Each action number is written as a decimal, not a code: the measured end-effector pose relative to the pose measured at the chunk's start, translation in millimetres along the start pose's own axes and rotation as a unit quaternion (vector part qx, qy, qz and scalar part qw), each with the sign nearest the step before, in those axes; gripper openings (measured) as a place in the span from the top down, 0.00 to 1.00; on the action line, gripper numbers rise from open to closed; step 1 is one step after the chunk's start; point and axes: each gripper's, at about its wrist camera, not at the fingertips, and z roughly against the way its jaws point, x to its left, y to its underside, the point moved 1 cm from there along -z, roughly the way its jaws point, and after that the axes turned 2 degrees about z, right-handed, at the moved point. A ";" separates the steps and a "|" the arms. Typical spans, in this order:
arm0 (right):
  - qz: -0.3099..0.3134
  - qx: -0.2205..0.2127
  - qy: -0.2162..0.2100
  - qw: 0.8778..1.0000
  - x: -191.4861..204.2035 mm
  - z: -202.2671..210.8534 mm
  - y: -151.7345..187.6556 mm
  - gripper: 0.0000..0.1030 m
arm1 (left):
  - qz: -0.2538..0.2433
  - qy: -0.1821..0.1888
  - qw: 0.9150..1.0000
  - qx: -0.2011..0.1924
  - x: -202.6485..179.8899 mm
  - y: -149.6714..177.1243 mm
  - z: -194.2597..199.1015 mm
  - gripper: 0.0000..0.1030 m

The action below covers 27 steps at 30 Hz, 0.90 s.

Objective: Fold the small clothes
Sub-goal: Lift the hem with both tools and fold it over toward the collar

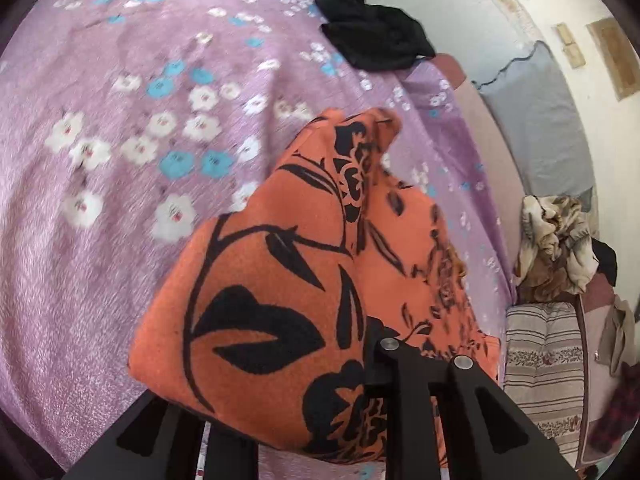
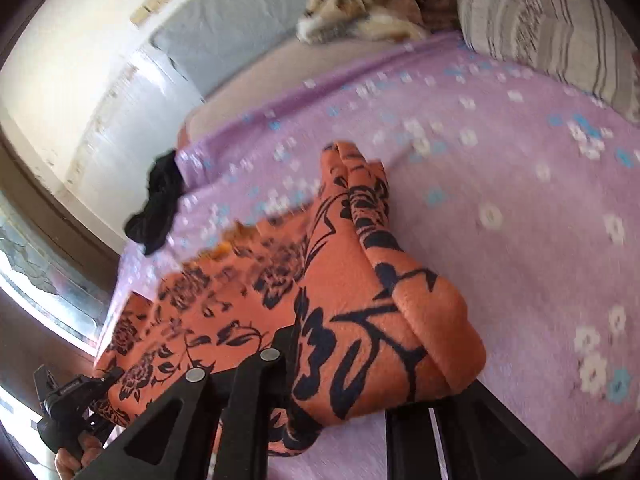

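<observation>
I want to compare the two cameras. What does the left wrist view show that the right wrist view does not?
Only the left wrist view shows clothes hanging at the far right. Only the right wrist view shows the window and the other gripper in a hand. Both show the orange floral garment pinched in the fingers, the purple bedspread, the black garment and the striped pillow.

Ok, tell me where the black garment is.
The black garment lies crumpled at the purple bedspread's far edge by the wall, beyond the orange cloth; it shows upper-middle in the left view, left in the right.
</observation>
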 end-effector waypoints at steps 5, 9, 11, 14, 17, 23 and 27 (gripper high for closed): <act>-0.054 0.018 -0.008 0.998 -12.4 22.3 1.6 0.58 | 0.024 0.028 0.999 0.005 6.0 -6.2 -2.0 0.65; -0.038 0.027 -0.003 0.999 -7.6 58.5 11.7 0.38 | 0.028 0.029 0.999 -0.001 1.8 -7.4 -3.2 0.62; -0.012 0.040 -0.003 0.999 0.9 71.0 13.1 0.38 | 0.032 0.033 0.999 -0.003 0.2 -8.8 -2.3 0.61; 0.048 0.023 -0.012 0.999 30.4 83.4 5.2 0.40 | 0.024 0.036 0.999 -0.013 -6.2 -9.1 0.9 0.63; 0.113 -0.010 -0.003 0.994 65.7 71.5 -8.5 0.46 | -0.001 0.029 0.999 -0.024 -14.2 -9.1 1.7 0.63; 0.169 -0.006 0.076 0.983 80.7 -33.3 -53.1 0.58 | 0.022 0.033 0.999 -0.021 -4.7 -11.7 -9.5 0.47; 0.171 0.025 0.095 0.980 69.0 -77.2 -59.7 0.58 | -0.015 0.012 0.999 -0.040 -12.0 -13.2 -7.9 0.61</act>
